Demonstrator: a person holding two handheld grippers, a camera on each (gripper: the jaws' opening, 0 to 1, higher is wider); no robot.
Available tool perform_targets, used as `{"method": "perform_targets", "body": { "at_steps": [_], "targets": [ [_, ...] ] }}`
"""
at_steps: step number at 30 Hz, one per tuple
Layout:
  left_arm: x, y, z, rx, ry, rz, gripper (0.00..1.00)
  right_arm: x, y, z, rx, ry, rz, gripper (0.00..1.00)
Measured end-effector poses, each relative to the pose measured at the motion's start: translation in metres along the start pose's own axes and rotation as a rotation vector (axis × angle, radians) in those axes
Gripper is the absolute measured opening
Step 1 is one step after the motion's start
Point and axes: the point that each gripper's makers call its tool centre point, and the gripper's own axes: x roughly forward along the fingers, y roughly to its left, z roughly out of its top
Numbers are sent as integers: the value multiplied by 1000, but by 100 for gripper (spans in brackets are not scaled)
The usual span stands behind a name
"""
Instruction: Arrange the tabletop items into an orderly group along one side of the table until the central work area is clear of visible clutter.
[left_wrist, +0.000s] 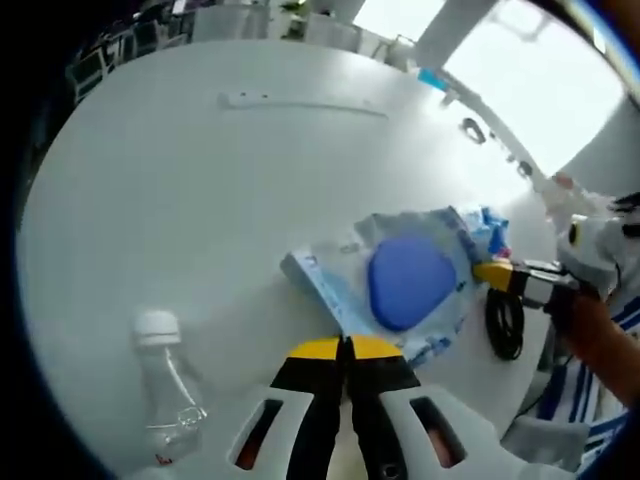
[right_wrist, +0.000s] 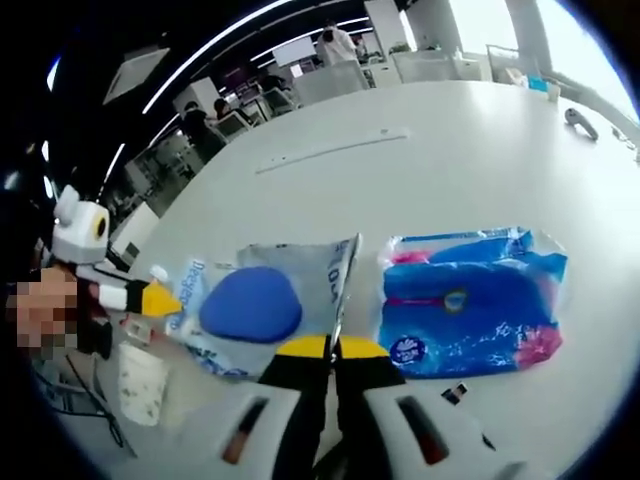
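Your left hand-held gripper and right hand-held gripper are both closed, pinching opposite edges of the wipes pack mid-worktop. You're mid-drag; next, slide it beside the tissue pack, then fetch the bottle.

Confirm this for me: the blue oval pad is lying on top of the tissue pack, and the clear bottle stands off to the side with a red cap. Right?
Not quite. The clear bottle has a white cap, not a red one; the left gripper view shows it. The rest holds: the blue oval pad does lie on top of the tissue pack, and the bottle stands off to the side of them.
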Motion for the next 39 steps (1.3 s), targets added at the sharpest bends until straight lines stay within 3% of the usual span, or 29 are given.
{"method": "perform_targets", "body": {
  "at_steps": [39],
  "targets": [
    [2,4,-3,-14,-34,-1,7,0,-1,-1,-11,-9,-13,8]
  ]
}}
